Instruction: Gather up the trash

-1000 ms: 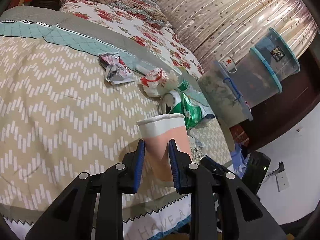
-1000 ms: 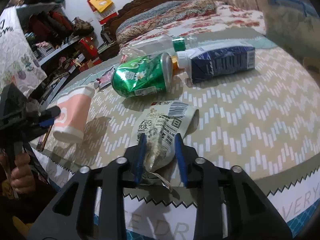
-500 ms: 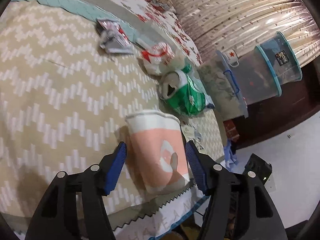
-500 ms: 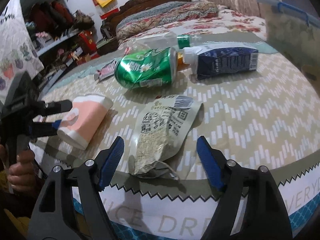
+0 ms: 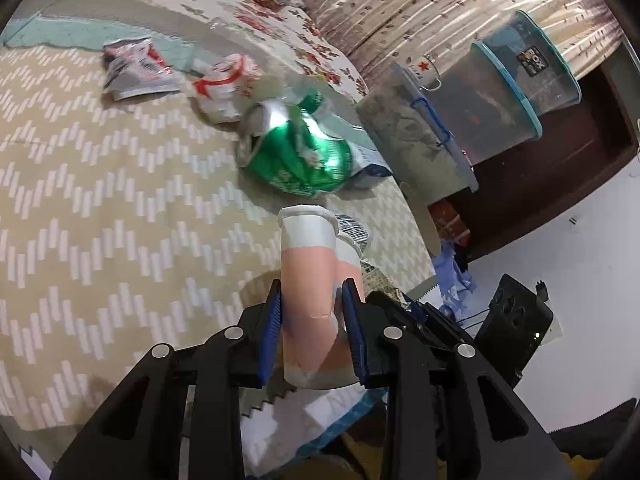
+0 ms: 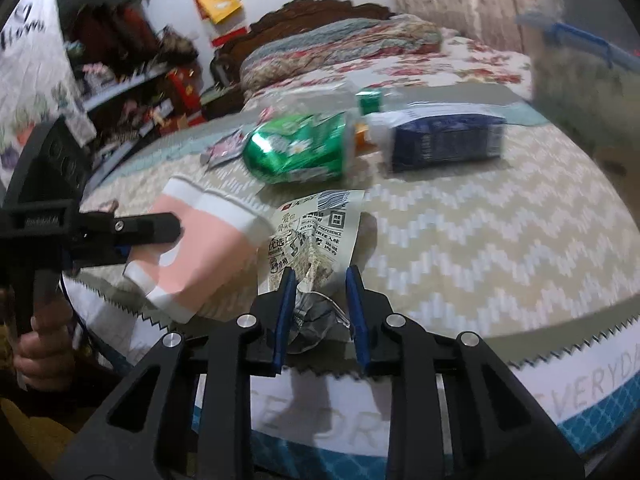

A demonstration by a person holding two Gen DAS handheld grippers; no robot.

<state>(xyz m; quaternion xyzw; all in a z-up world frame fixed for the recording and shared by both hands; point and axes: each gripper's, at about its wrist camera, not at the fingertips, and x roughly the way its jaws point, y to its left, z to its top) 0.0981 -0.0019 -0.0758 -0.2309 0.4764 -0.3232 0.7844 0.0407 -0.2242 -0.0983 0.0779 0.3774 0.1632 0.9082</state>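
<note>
- Our left claw (image 5: 310,320) is closing on the pink paper cup (image 5: 310,276); its blue pads press the cup's sides at the near edge of the bed (image 5: 100,200).
- Our right claw (image 6: 320,304) is closing around the crumpled snack wrapper (image 6: 316,236), whose tail sits between the pads.
- We judge the step to be gripping; next we must lift both clear.
- The green can (image 5: 298,152) waits at twelve o'clock.
</note>
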